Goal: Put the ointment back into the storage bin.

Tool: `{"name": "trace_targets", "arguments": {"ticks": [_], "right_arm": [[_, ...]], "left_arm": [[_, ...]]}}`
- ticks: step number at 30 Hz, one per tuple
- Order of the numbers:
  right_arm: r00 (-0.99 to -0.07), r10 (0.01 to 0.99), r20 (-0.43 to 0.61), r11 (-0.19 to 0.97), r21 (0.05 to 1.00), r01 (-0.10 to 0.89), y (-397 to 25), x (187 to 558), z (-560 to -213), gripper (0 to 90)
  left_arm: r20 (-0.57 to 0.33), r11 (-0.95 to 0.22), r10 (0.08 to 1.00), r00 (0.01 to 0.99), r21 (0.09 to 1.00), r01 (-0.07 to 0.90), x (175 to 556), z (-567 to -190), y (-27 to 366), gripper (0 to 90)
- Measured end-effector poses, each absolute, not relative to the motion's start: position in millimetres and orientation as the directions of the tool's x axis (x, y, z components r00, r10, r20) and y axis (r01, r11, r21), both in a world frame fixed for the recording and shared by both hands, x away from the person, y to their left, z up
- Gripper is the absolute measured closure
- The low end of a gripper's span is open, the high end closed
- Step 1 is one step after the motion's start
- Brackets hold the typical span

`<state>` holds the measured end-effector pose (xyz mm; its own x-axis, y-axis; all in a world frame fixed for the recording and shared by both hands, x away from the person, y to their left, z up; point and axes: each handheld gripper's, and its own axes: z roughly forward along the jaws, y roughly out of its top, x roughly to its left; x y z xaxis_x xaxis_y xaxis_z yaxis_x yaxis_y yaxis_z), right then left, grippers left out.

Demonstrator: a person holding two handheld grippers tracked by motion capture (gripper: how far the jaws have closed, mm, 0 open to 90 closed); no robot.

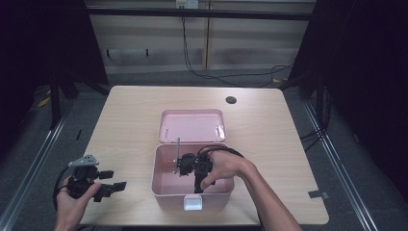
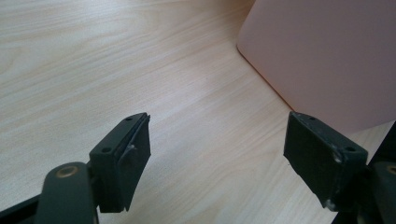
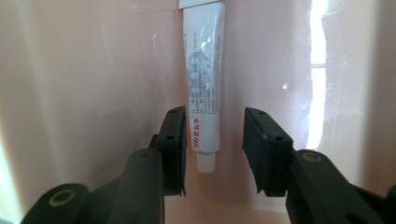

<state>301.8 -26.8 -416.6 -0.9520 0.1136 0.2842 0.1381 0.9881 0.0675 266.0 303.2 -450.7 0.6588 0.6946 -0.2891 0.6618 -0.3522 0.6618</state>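
My right tongs (image 3: 212, 151) hang part-open astride the capped end of a white tube (image 3: 204, 93) lying on the floor of the pink box (image 1: 163, 190), gripping nothing yet. I judge this the reach-to-grasp step; next I should settle lower and close squarely on the tube. My left tongs (image 2: 217, 156) rest wide open and empty over the table (image 2: 116, 60) beside the box.

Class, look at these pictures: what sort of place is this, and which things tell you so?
Probably a recording lab or test room: a bare wooden table, trailing cables along the floor, and dark frame posts around it.
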Motion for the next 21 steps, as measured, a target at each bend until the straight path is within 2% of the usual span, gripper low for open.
{"name": "trace_targets", "arguments": {"ticks": [12,17,21], "right_arm": [[-0.957,0.159,0.245,0.98,0.082,0.184,-30.1,306.6,-402.9,56.9],[-0.95,0.202,0.238,0.971,0.074,0.225,-33.6,308.6,-397.4,52.7],[-0.953,0.204,0.223,0.973,0.064,0.223,-34.8,308.9,-393.4,49.7]], "left_arm": [[-0.29,-0.35,0.696,0.657,0.662,0.663,265.9,-450.8,303.1,22.8],[-0.289,-0.351,0.697,0.656,0.661,0.663,265.7,-450.6,303.3,22.8],[-0.287,-0.352,0.697,0.657,0.661,0.662,265.8,-450.7,303.0,22.8]]}}
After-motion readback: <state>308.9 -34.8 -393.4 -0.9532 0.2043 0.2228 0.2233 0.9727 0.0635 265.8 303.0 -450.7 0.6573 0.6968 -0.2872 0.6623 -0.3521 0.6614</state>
